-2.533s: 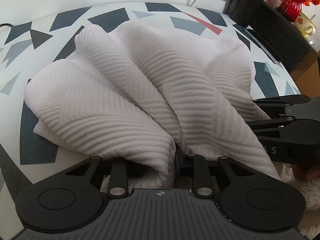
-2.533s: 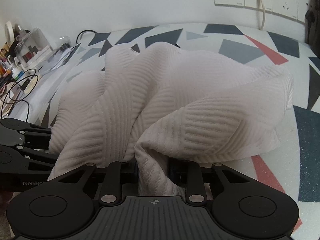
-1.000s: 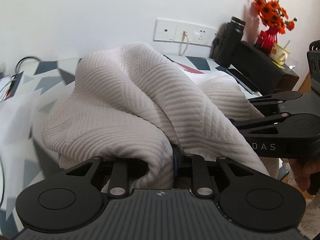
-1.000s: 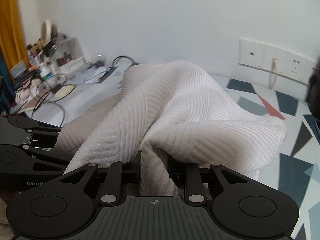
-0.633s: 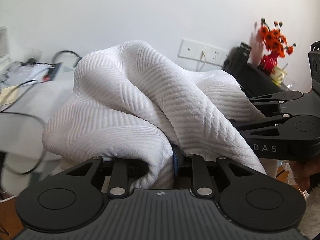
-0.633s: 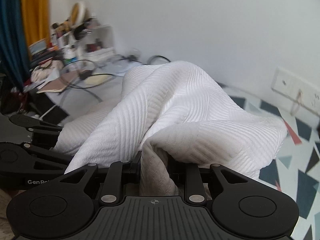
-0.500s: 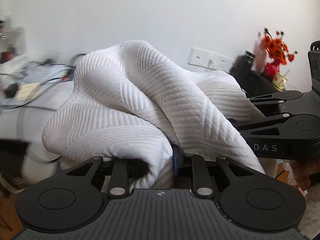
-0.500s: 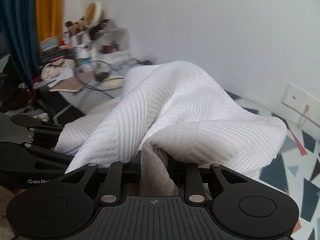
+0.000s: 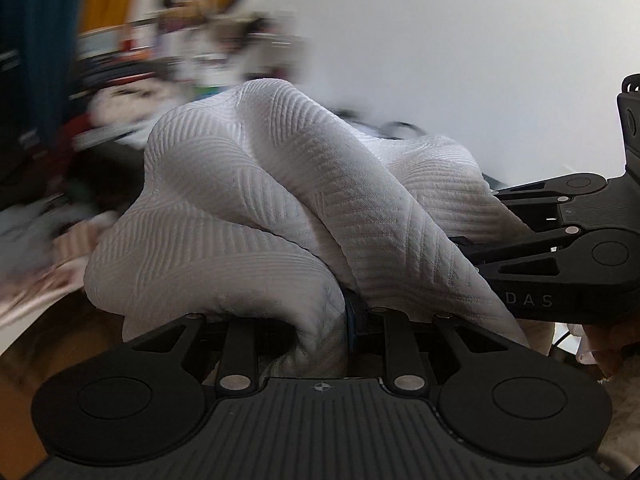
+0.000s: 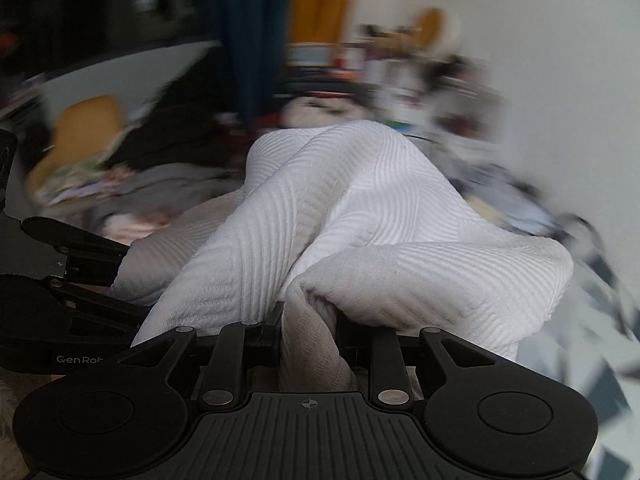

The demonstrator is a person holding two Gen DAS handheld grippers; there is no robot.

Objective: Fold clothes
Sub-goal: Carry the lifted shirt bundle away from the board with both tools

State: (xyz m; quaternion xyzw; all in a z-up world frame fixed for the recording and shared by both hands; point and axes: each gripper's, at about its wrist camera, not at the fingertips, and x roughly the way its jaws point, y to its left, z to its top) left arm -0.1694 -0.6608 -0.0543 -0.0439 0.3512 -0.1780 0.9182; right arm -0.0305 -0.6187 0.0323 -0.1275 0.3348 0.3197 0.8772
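Left gripper (image 9: 320,316) and right gripper (image 10: 308,320) side by side, angled downward, each clamped on a bunched fold of the white ribbed garment (image 9: 280,208), garment mounded just ahead of both, surroundings blurred

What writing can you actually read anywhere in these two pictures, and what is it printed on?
"DAS": on the side of the right gripper, seen from the left wrist; any letters before it are hidden by the white garment.
"Gen Rob": on the left gripper, cut off by the right gripper's frame.
Background: too blurred to read.
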